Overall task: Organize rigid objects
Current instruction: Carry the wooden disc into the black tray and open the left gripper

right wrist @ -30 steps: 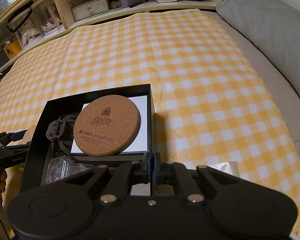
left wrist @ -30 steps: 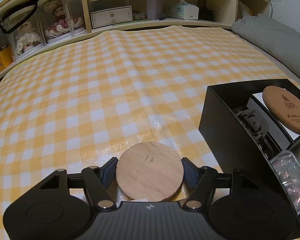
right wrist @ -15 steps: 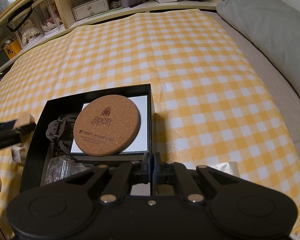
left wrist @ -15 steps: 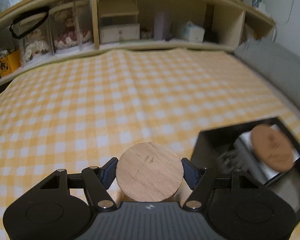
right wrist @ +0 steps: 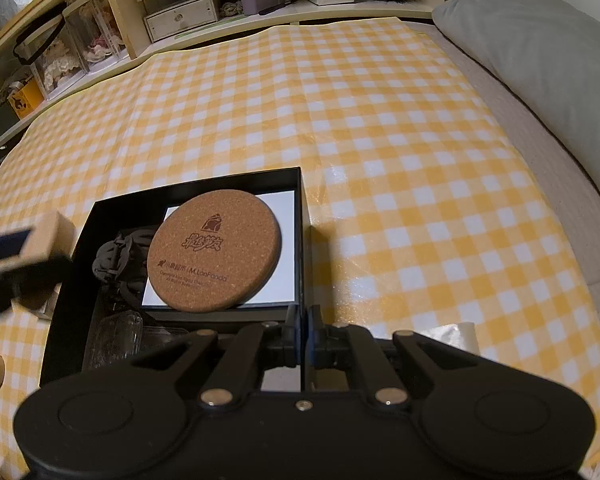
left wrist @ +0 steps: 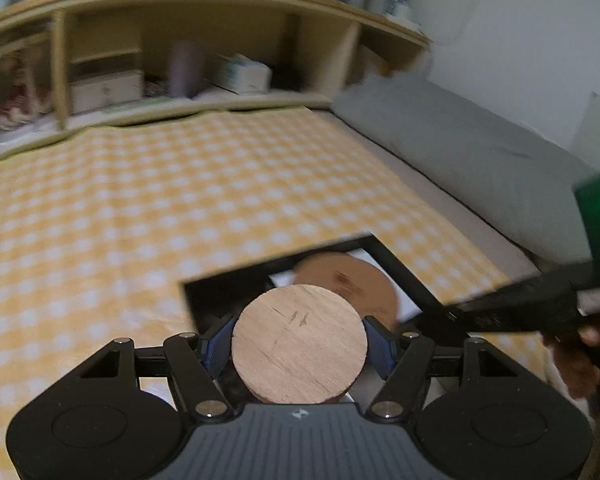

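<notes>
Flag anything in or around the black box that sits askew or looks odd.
The cork coaster lies tilted on the white card, overhanging its left edge above the dark hair clip. The right tool pinches the black box wall.

Yellow-white checked cloth (right wrist: 380,128), seemingly black box (right wrist: 304,216)

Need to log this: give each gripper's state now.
Left gripper: shut on the wooden disc.
Right gripper: shut on the black box wall.

Left gripper (left wrist: 299,346) angled down, jaws spread wide around a wooden disc (left wrist: 299,344) — pads pressing; right gripper (right wrist: 305,330) pinched shut on the box wall (right wrist: 300,240).
</notes>
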Tool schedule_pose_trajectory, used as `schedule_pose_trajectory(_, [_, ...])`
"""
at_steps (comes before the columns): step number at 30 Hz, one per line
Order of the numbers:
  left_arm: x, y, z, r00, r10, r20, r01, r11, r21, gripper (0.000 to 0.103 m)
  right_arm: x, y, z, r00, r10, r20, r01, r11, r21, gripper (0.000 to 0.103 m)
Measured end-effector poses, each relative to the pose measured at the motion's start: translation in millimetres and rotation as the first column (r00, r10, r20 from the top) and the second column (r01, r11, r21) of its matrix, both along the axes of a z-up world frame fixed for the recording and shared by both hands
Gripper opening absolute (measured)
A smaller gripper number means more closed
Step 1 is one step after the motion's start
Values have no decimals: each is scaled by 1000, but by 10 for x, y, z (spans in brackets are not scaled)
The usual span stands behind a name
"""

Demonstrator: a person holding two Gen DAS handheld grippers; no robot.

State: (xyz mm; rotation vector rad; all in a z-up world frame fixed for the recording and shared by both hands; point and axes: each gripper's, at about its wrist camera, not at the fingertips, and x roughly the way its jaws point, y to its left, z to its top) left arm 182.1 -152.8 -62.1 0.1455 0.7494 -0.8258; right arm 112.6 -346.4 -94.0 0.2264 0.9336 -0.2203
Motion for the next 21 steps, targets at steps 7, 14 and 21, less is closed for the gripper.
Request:
schedule_pose_trajectory(7, [-165, -218, -187, 997, -59, -51, 60, 998, 26, 68, -1, 3, 1, 1000, 1, -1, -1, 1000, -3, 4])
schedule_pose_trajectory(14, [-248, -403, -296, 994, -101, -43, 102, 995, 18, 68, 0, 4, -1, 1000, 0, -1, 0, 1000, -2, 4])
schedule_pose_trajectory(21, [-318, -547, -437, 991, -128, -34, 129, 991, 24, 68, 2, 4, 0, 1000, 1, -1, -1, 1000, -2, 4])
